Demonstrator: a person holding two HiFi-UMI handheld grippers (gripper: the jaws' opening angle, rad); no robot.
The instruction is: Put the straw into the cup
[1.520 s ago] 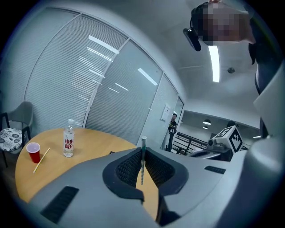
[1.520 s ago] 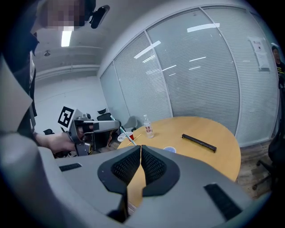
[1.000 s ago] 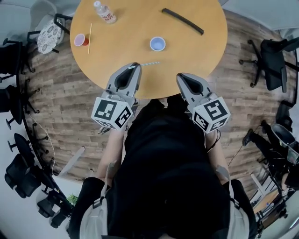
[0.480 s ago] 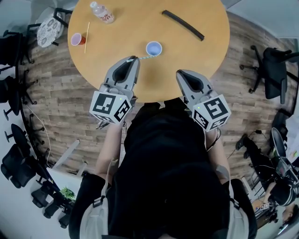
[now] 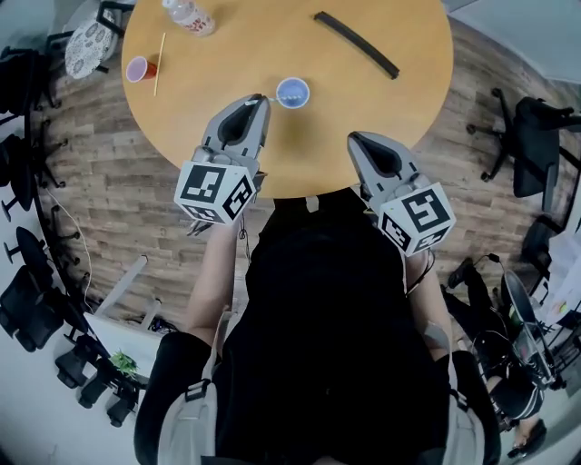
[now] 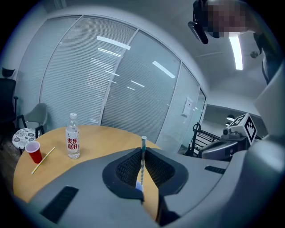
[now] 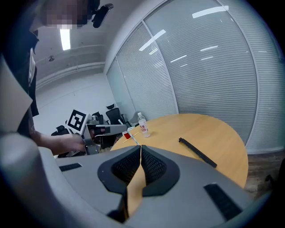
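Observation:
A small blue cup stands open on the round wooden table. My left gripper is shut on a striped paper straw, which stands upright between the jaws in the left gripper view. In the head view the straw's free end lies just left of the cup's rim. My right gripper hangs over the table's near edge, to the right of the cup, shut with nothing in it. The right gripper view shows the left gripper off to the left.
At the table's far left stand a red cup, a thin wooden stick and a water bottle. A long black bar lies at the far right. Office chairs ring the table.
Both grippers have moved forward over the table. The left one has carried the straw up to the blue cup's left rim.

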